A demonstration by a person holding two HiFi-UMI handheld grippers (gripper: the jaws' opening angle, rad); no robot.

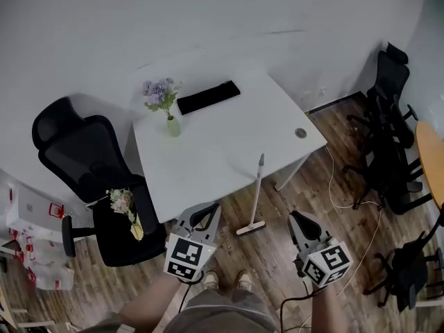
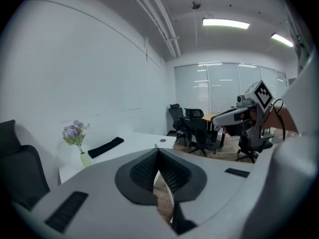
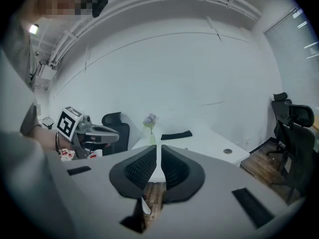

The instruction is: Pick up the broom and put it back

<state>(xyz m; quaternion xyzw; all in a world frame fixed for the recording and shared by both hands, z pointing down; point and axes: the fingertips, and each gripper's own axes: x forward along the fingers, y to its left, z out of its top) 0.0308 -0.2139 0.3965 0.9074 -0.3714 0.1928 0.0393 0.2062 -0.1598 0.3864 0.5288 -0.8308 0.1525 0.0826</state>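
Wood-plank floor (image 1: 277, 207) and a plain white wall (image 1: 208, 19) enclose an office space, with a white worktop (image 1: 222, 144) set against the wall ahead of both tools. On the worktop, at the far side from the left hand-held gripper (image 1: 210, 210), stand a vase of purple flowers (image 1: 166, 109) and a long black pad (image 1: 208, 97). To the outer side of the left hand-held gripper is a black office chair (image 1: 83, 151) with a small bouquet (image 1: 126, 210) on its seat. Beyond the outer side of the right hand-held gripper (image 1: 297, 219) are further black chairs (image 1: 388, 137) and the edge of an orange table (image 1: 430, 158). The broom (image 1: 257, 189) stands between the two tools and slightly ahead of them, head on the floor, handle leaning up against the near edge of the worktop. It is apart from both tools and touched by neither. In the left gripper view, the left hand-held gripper (image 2: 158, 151) has its jaws together, tips meeting, nothing between them. In the right gripper view, the right hand-held gripper (image 3: 159, 148) has its jaws all but together, only a thin slit left, and nothing in it. Both tools are held above the floor, pointing toward the worktop.
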